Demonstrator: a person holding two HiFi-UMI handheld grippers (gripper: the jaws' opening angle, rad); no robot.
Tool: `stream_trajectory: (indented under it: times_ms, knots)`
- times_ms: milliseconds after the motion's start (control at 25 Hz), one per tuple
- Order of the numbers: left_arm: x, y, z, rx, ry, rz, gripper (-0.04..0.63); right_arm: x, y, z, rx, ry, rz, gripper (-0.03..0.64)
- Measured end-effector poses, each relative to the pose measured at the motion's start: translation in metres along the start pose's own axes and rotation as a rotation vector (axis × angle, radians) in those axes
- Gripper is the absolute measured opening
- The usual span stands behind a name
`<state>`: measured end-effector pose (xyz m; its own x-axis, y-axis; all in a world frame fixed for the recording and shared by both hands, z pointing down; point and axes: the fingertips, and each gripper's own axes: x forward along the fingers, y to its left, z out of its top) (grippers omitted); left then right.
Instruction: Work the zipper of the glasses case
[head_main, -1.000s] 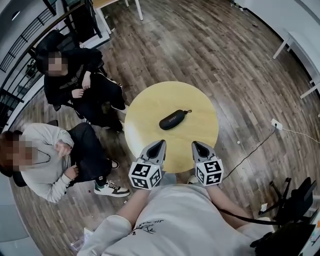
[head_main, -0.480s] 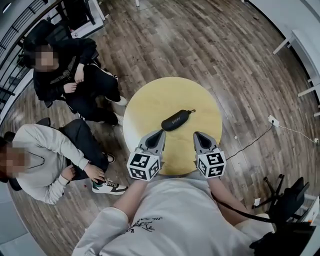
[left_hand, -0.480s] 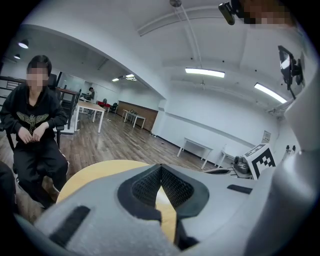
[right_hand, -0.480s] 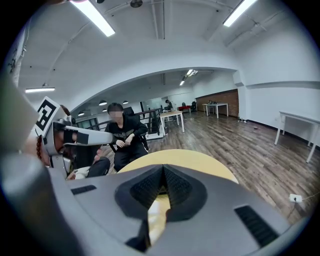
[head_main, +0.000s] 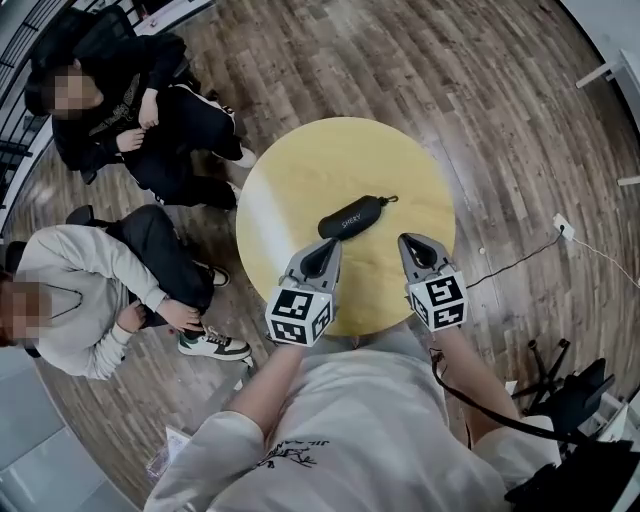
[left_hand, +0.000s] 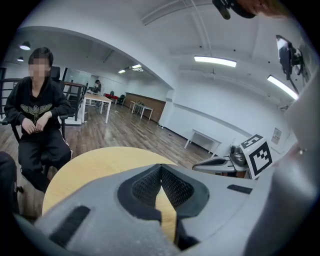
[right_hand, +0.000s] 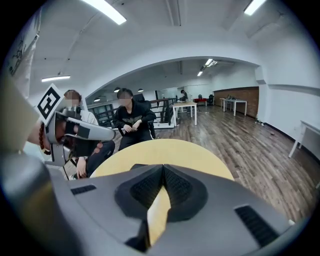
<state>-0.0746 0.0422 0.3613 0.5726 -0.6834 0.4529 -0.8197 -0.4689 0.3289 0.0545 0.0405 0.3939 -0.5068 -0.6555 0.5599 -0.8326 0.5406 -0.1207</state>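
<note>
Closer now, the closed, empty left gripper (head_main: 324, 249) sits just short of the slanted case (head_main: 352, 218), the closed right gripper (head_main: 409, 243) farther off.

Table: a round table (head_main: 300, 165) with a pale yellow wooden top, right in front of me.
Floor: dark wooden planks (head_main: 420, 70) all round the table, which stands on them.
On the table: a black glasses case (head_main: 352, 217) lies flat on the top.
Case position: near the middle, slightly toward my side, apart from the rim.
Case lie: slanted, with its left end nearer me and its right end farther.
Zipper pull: a small dark pull (head_main: 389, 200) sticks out at the case's far right end.
Print: pale lettering on the case, too small for me to read.
</note>
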Motion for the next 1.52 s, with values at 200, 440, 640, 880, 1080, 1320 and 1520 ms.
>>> stream_trajectory:
  times_ms: [200,440,640,880,1080,1320,1520]
  knots:
    - [0.060,0.019,-0.026,-0.001,0.050,0.067,0.002,0.036,-0.029,-0.016,-0.029,0.026,0.051,0.003]
    - [0.104,0.032,-0.064,-0.002,0.110,0.070,0.002,0.090,-0.044,-0.020,-0.341,0.061,0.172,0.003]
    - [0.119,0.041,-0.087,-0.041,0.147,0.057,0.002,0.124,-0.054,-0.039,-0.787,0.104,0.370,0.003]
    - [0.121,0.042,-0.088,-0.025,0.142,0.090,0.002,0.157,-0.050,-0.057,-1.085,0.167,0.672,0.027]
    - [0.128,0.048,-0.088,-0.038,0.165,0.083,0.002,0.171,-0.042,-0.072,-1.240,0.234,0.853,0.060]
    - [0.124,0.046,-0.089,-0.077,0.199,0.018,0.002,0.166,-0.029,-0.077,-1.316,0.396,1.028,0.058]
    - [0.121,0.047,-0.091,-0.082,0.220,-0.001,0.002,0.162,-0.025,-0.081,-1.387,0.457,1.078,0.037]
